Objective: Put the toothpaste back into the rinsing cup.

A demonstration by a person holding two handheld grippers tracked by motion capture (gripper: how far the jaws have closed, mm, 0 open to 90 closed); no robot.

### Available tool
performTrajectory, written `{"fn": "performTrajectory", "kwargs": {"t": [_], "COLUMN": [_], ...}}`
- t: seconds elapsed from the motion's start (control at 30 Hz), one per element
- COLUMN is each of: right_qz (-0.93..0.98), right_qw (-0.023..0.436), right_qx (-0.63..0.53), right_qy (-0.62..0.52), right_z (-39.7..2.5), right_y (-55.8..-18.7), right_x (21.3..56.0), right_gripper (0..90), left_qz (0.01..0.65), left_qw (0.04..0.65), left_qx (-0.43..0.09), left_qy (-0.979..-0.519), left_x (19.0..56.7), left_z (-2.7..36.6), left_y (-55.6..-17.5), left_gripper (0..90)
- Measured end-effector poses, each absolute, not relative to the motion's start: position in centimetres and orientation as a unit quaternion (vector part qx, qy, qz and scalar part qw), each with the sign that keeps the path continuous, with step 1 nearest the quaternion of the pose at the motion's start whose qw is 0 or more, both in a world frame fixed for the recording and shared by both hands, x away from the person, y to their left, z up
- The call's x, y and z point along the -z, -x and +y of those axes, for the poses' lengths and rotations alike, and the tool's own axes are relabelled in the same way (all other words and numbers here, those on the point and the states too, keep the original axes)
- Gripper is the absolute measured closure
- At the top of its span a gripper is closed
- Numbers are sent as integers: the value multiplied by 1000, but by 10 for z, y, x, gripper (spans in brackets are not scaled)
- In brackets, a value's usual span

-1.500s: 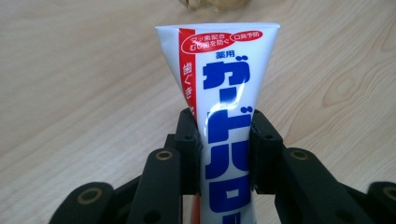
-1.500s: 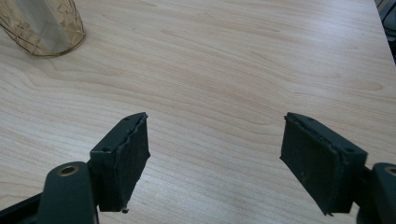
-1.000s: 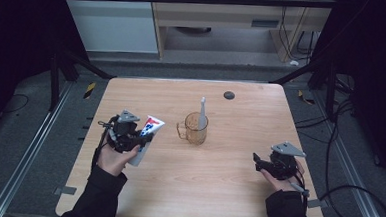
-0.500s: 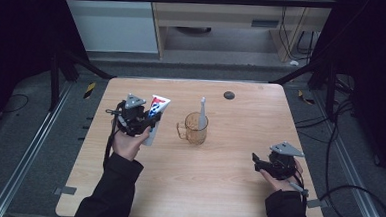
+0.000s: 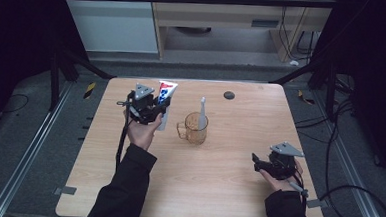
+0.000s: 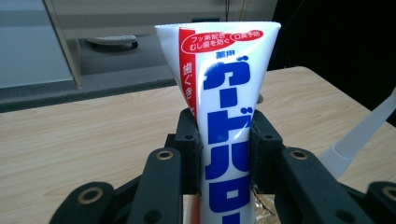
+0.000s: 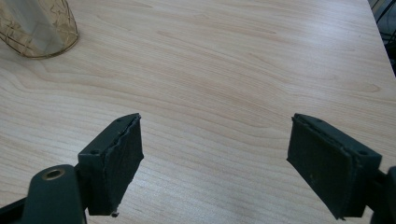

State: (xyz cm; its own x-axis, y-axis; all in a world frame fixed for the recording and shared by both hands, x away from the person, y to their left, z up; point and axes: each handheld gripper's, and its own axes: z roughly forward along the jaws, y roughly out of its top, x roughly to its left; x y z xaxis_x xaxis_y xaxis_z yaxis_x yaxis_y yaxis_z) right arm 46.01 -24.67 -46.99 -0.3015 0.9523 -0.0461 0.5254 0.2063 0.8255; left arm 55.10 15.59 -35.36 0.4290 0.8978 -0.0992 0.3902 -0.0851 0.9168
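Two claws are ours: the left claw (image 5: 157, 109) pinches a toothpaste tube (image 5: 164, 98), soft white plastic with red and blue print, raised over the wooden table (image 5: 236, 191) near its far-left edge. Just beside it stands an amber glass mug (image 5: 196, 128) holding a white toothbrush (image 5: 202, 114). Our right claw (image 5: 259, 163) hangs spread near the front-right corner, over bare woodgrain.

Your left gripper (image 6: 224, 140) hid the tube's (image 6: 229, 107) lower end, cut off at the frame's bottom; the mug (image 7: 39, 28) was cropped in the right gripper view, and the dark disc (image 5: 228, 95) stayed too small to identify
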Motion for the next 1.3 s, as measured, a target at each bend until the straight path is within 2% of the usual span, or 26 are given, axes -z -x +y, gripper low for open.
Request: {"fn": "performTrajectory", "kwargs": {"t": [0.53,1.3], "right_qz": [715,718], "right_qw": [300,308], "right_qx": [-362,-361], "right_qy": [-517,-509], "right_z": [-253,-248], "right_y": [-461,-462], "right_x": [475,474], "right_gripper": [168,168], "left_qz": [446,439], "left_qw": [527,556], "left_qx": [-277,-277], "left_qy": [-668,-649], "left_x": [353,366], "left_z": [115,97], "left_y": [-567,-574], "left_gripper": [694,694]}}
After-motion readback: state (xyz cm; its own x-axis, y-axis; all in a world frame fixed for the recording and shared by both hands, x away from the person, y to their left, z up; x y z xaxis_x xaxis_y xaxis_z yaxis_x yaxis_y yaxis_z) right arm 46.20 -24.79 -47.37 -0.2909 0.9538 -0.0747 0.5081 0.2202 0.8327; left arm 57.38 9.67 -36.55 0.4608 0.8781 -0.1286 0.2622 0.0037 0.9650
